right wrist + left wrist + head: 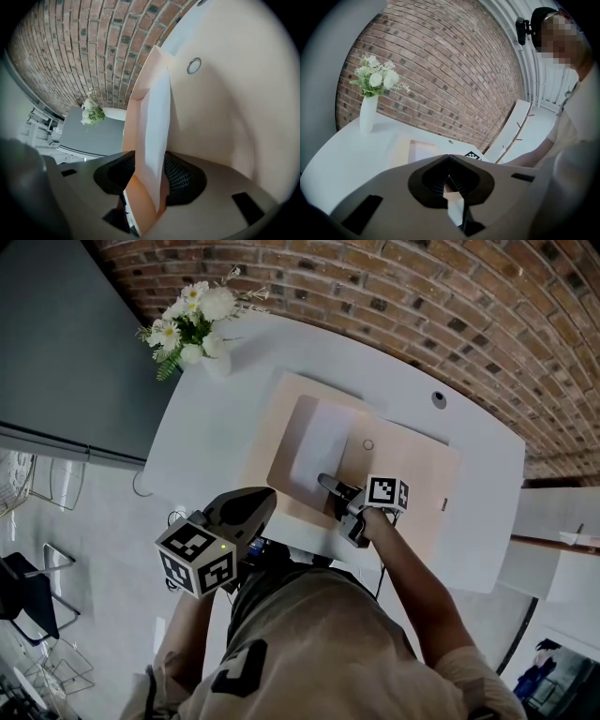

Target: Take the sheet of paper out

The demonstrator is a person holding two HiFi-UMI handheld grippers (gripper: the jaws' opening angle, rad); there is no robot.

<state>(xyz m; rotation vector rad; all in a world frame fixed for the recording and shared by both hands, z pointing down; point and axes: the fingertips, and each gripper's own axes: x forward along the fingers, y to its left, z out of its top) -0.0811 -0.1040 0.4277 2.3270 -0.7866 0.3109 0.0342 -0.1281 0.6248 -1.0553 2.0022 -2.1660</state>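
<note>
Paper sheet [154, 117] between right tongs [149, 174]

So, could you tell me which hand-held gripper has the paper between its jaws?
The right hand-held gripper: the white sheet runs between its parted jaws. The left hand-held gripper is shut and empty.

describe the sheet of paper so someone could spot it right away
On the white table below the brick wall lies a beige folder. The sheet of paper lies on its left half, its near edge between the jaws of the right hand-held gripper. It is the only white rectangle on the beige.
</note>
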